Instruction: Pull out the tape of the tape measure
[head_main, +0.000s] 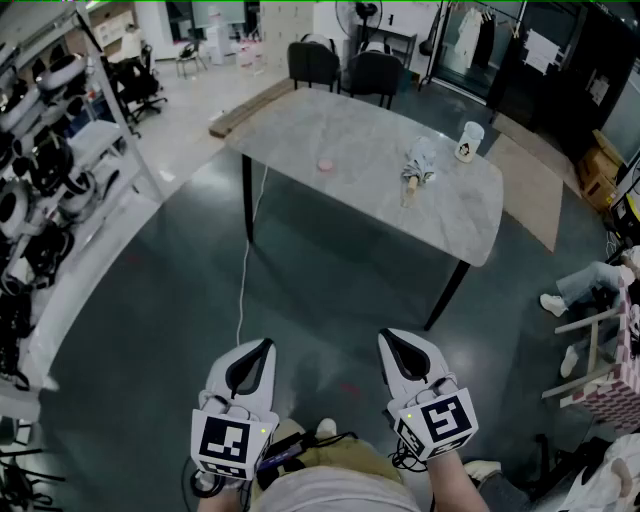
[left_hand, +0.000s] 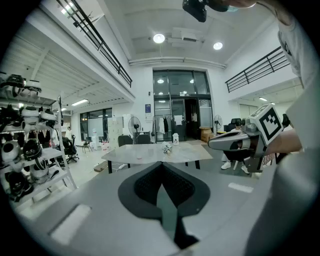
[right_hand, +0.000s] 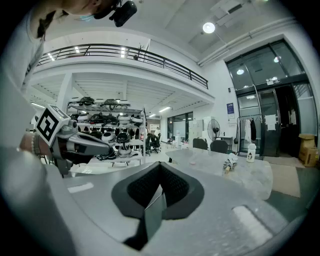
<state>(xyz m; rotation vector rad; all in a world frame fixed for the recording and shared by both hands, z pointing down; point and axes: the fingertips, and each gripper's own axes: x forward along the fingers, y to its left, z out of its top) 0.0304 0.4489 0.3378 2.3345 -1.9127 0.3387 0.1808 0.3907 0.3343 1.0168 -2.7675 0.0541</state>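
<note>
A small pink round object (head_main: 326, 164), maybe the tape measure, lies on the grey marble table (head_main: 380, 200) far ahead of me. It also shows faintly in the left gripper view (left_hand: 139, 155) and the right gripper view (right_hand: 193, 162). My left gripper (head_main: 262, 346) and right gripper (head_main: 392, 338) are held side by side over the floor near my body, well short of the table. Both are shut with nothing between the jaws, as seen on the left gripper (left_hand: 161, 164) and the right gripper (right_hand: 160, 164).
A folded umbrella (head_main: 418, 170) and a white bottle (head_main: 468, 142) stand on the table's right part. Dark chairs (head_main: 340, 65) sit behind it. Racks of helmets (head_main: 40, 150) line the left. A white cable (head_main: 243, 270) crosses the floor. A seated person's legs (head_main: 585, 285) are at right.
</note>
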